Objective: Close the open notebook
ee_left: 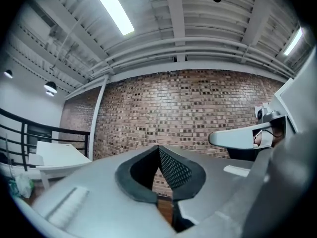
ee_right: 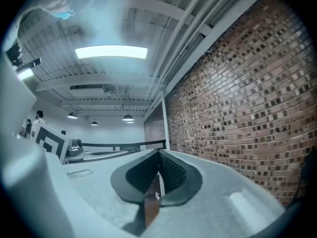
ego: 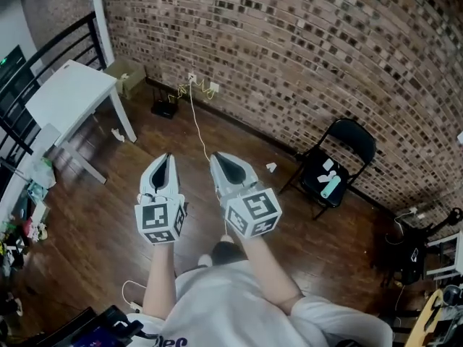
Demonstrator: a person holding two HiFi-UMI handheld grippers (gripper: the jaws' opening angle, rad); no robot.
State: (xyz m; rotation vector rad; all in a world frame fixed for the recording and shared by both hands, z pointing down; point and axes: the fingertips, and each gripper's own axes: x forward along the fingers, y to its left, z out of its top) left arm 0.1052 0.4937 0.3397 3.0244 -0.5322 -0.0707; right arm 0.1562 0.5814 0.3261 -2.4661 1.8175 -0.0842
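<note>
Both grippers are level and side by side above the wooden floor (ego: 101, 223), pointing toward the brick wall (ego: 289, 49). The left gripper (ego: 168, 157) has its jaws pressed together with nothing between them, and the right gripper (ego: 216, 157) also. I cannot find the open notebook in any view; the visible top of the white table (ego: 69, 96) does not show it. So I think the step in hand is first to find it. To do this well, the person should bring the notebook into sight, approach it slowly, then push the free cover over by its outer edge while the other gripper steadies the book.
</note>
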